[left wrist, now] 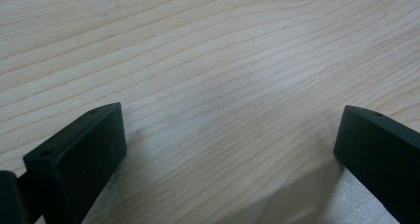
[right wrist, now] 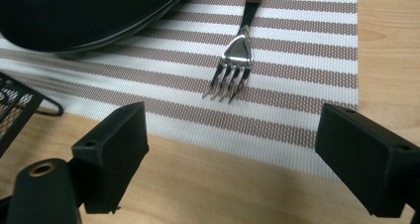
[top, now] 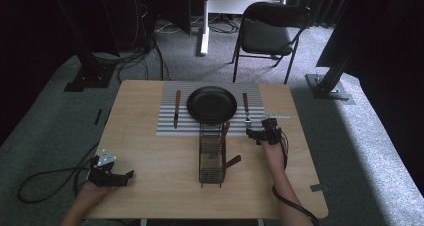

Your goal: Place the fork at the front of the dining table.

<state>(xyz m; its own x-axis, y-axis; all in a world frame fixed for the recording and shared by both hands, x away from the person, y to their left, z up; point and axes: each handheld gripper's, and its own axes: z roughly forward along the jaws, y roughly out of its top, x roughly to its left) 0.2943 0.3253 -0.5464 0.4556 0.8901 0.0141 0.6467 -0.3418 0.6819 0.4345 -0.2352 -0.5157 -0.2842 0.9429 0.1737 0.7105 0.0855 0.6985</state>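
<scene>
You are holding your right gripper (top: 254,131) with its jaws spread wide and nothing between them, just near of the fork (right wrist: 236,60), which is lying on the striped placemat (right wrist: 307,45) right of the black plate (top: 212,104). Your left gripper (top: 125,177) is resting spread over bare table (left wrist: 223,60) at the near left.

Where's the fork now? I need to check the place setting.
In the high view, the fork lies on the striped mat, right of the plate, tines toward the open right gripper.
</scene>
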